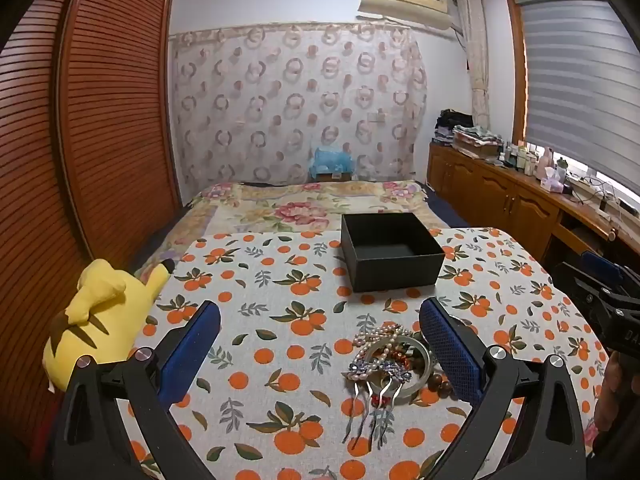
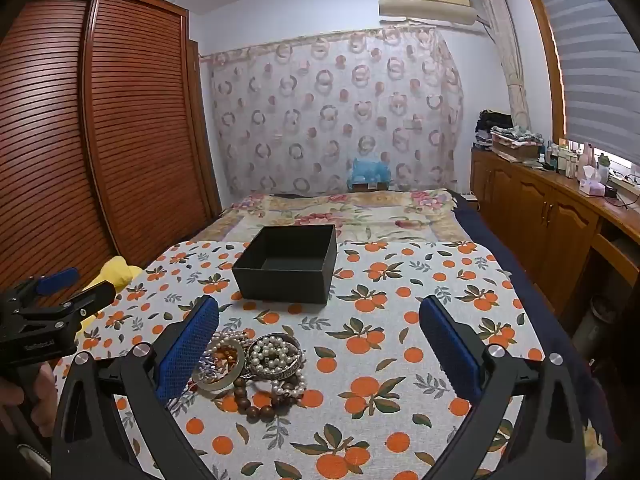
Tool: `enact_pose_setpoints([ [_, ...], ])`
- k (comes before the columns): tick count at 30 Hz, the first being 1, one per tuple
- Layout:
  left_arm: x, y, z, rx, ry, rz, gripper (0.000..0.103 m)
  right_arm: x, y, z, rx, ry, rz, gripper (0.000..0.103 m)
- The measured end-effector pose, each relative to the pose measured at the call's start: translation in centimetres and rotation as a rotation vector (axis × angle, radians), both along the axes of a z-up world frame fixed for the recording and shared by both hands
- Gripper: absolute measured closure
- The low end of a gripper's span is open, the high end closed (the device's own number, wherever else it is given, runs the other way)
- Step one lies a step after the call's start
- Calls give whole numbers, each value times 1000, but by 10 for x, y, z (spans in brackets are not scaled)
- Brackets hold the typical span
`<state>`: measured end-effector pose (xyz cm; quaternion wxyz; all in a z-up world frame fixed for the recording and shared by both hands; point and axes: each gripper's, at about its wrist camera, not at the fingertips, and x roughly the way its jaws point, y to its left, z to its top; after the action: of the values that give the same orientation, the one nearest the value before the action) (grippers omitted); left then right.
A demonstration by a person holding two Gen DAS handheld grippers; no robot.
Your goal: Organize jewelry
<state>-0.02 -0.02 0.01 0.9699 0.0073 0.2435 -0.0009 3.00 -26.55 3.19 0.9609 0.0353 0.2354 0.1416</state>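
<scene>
A pile of jewelry [image 1: 390, 356] lies on the orange-print tablecloth [image 1: 280, 280]: pearl strands, a silver bangle, wooden beads and a hair comb with metal prongs [image 1: 370, 400]. In the right wrist view the pile [image 2: 256, 364] shows pearls [image 2: 274, 354], a bangle [image 2: 218, 366] and brown beads [image 2: 256, 406]. An open, empty black box [image 1: 390, 254] stands beyond it; it also shows in the right wrist view [image 2: 288, 264]. My left gripper [image 1: 320, 316] is open above the table, the pile by its right finger. My right gripper [image 2: 320, 312] is open, the pile by its left finger.
A yellow plush toy [image 1: 100, 320] lies at the table's left edge. A bed with a floral cover [image 1: 304, 204] is beyond the table. A wooden wardrobe [image 1: 80, 120] stands left and a wooden cabinet [image 1: 520, 200] with clutter runs along the right.
</scene>
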Motion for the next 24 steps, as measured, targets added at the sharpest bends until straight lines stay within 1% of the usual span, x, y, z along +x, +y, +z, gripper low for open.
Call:
enact_pose_setpoints([
  [4, 0, 1, 0, -11, -4, -1, 6, 0, 0, 0, -1, -5, 0, 2],
  [24, -6, -4, 7, -5, -23, -10, 6, -1, 0, 2, 1, -3, 0, 2],
])
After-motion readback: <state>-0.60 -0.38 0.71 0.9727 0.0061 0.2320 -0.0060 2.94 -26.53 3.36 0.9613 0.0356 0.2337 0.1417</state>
